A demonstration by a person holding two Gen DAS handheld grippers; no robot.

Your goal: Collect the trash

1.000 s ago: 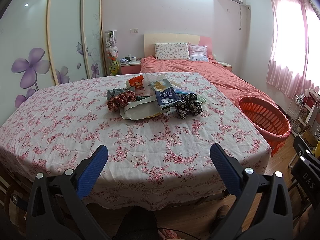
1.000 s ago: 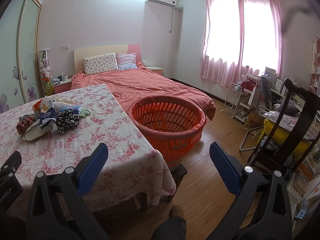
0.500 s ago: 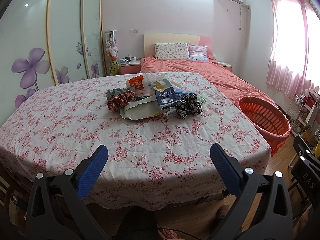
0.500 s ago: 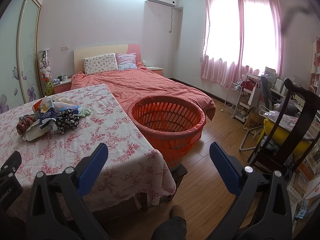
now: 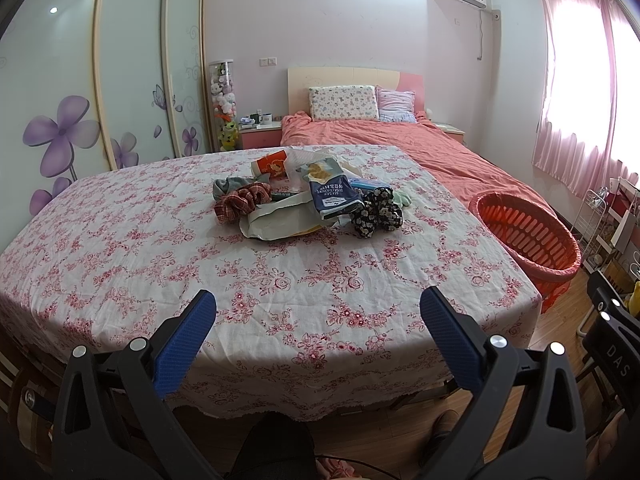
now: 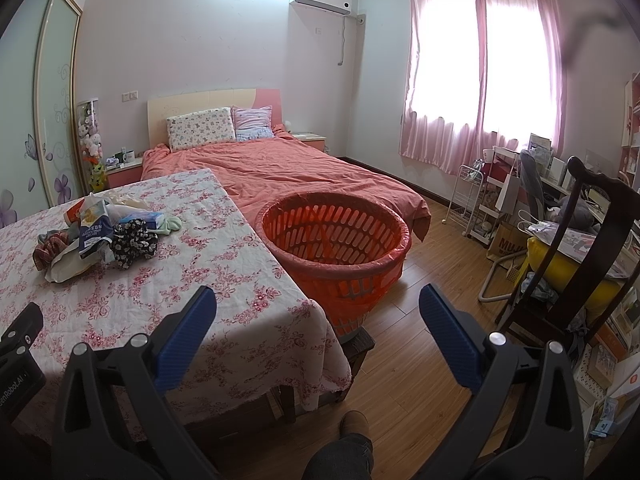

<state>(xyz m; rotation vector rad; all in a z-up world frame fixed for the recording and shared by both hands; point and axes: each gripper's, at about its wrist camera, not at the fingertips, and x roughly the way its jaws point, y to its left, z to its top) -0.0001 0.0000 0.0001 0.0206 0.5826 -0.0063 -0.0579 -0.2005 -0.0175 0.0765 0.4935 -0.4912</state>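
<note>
You held the left tool (image 5: 318, 316) and the right tool (image 6: 318, 312) spread and empty. The trash pile (image 5: 308, 204) lay mid-counter (image 5: 120, 248), well apart from both; the basket (image 6: 336, 240) stood beside the counter, probably to receive it.

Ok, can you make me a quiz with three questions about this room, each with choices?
1. Where is the basket?
A. on the bed
B. beside the table, by the bed's foot
C. under the window

2. What colour are the curtains?
A. pink
B. green
C. blue

3. How is the left hand-held gripper?
A. shut on a bag
B. shut, holding nothing
C. open, holding nothing

Answers: 1 B, it stands off the table's right edge, on a low stand. 2 A, pink cloth hangs over the window. 3 C, its blue pads stand wide apart over bare tablecloth.
</note>
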